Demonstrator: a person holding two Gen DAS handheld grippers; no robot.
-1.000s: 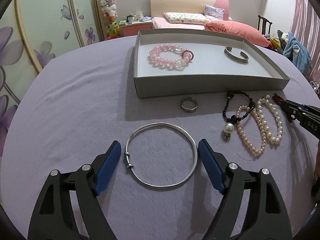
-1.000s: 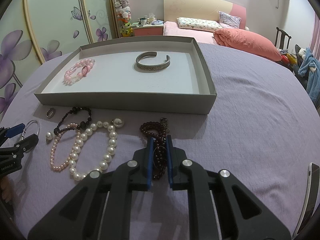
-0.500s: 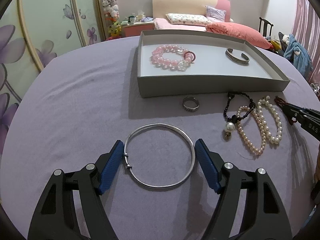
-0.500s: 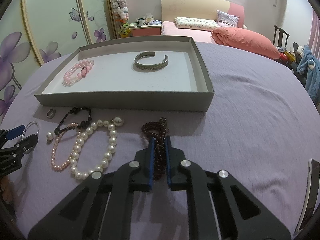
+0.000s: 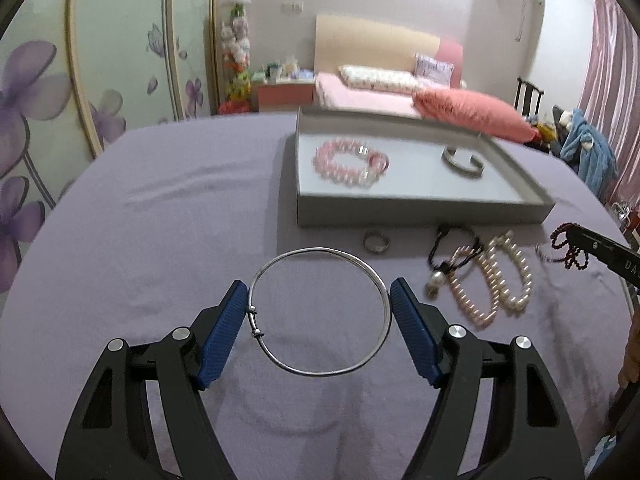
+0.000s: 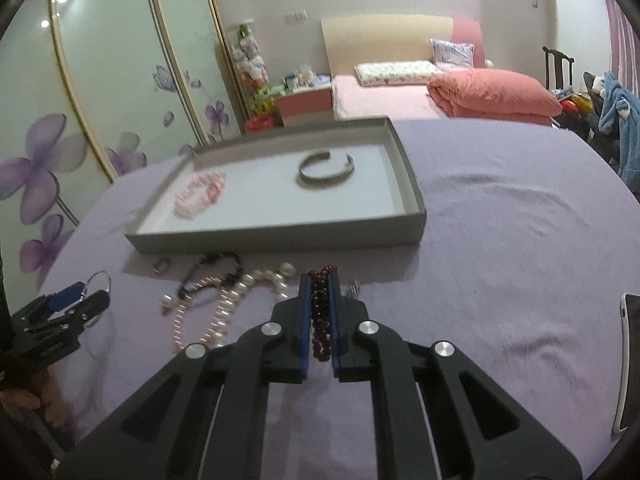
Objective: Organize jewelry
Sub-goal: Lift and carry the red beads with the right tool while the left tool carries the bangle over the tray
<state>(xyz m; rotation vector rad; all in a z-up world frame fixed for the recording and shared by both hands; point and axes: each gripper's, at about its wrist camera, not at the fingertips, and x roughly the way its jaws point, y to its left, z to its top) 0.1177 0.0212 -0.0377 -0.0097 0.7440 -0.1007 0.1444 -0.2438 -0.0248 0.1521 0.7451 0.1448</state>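
The left gripper [image 5: 318,312] has closed its jaws onto the thin silver bangle [image 5: 320,312], both blue pads now touching its rim, and the bangle has come up off the purple cloth [image 5: 168,216]. The right gripper [image 6: 320,304], clamped on the dark red bead bracelet [image 6: 321,320], has risen, so the bracelet now hangs clear of the cloth.
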